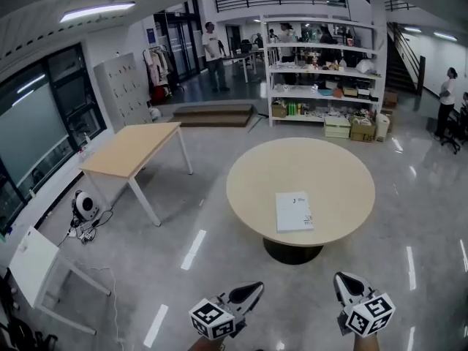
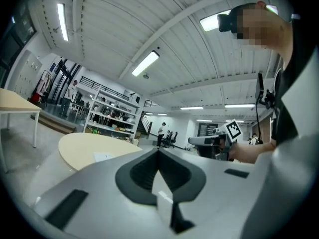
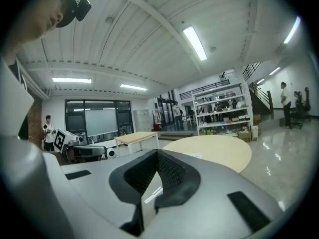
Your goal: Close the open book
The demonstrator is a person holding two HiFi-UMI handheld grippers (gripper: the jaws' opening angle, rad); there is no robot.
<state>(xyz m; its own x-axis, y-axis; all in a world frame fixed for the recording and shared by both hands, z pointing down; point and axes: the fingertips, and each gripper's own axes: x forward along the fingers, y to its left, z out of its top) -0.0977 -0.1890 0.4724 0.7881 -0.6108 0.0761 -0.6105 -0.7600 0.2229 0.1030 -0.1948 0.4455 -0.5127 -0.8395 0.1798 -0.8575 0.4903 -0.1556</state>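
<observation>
A white book [image 1: 294, 211] lies flat with its cover shut on the round beige table [image 1: 256, 174], near the table's front edge. Both grippers hover over the floor short of the table, apart from the book. My left gripper [image 1: 252, 289] has its jaws together with nothing between them. My right gripper [image 1: 344, 280] is likewise shut and empty. In the left gripper view the jaws meet at the left gripper's tip [image 2: 159, 151], with the table [image 2: 79, 146] and book [image 2: 104, 156] beyond. The right gripper view shows its shut jaws [image 3: 157, 152] facing the table [image 3: 219, 151].
A rectangular wooden table [image 1: 131, 148] stands to the left, and a small white table [image 1: 33, 262] at the near left. Cables and a round device [image 1: 84, 207] lie on the floor by the wall. Stocked shelves [image 1: 322, 72] and low steps [image 1: 216, 114] lie behind; people stand far back.
</observation>
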